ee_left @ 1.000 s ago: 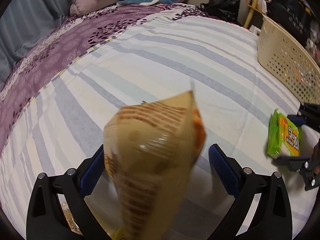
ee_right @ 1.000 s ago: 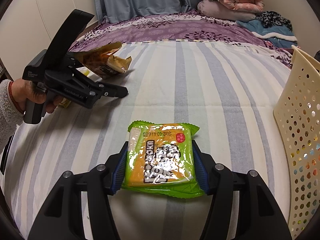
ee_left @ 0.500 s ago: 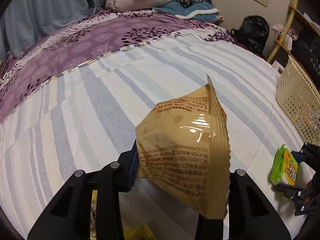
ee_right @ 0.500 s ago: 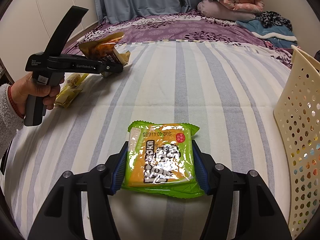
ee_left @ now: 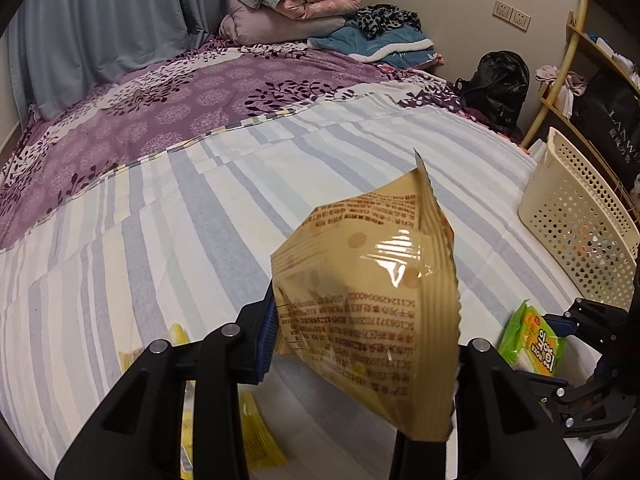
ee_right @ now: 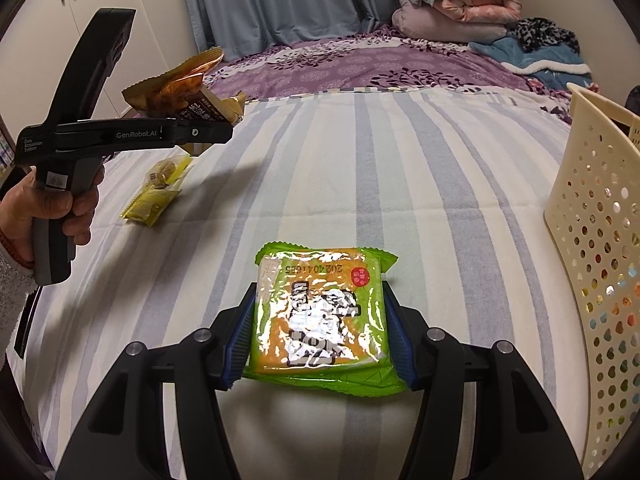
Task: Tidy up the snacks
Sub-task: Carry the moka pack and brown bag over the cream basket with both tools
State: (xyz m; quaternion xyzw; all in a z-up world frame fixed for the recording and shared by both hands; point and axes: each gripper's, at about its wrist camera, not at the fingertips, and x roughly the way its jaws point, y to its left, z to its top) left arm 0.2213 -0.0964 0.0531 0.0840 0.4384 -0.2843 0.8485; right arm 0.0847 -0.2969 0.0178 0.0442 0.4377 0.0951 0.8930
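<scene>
Now left gripper (ee_left: 360,348) clamped on tan snack bag (ee_left: 372,304), right gripper (ee_right: 318,344) clamped on green packet (ee_right: 320,312)

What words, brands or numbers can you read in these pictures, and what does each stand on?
"GenRobot.AI" on the left claw.
"Data Acquisition System", tiny, on the same claw's body.
"202404165", upside down, on the green pack.
"LANW…", cut off, on the black bag.
Brown pack: small print, unreadable.
Yellow pack: nothing legible.
</scene>
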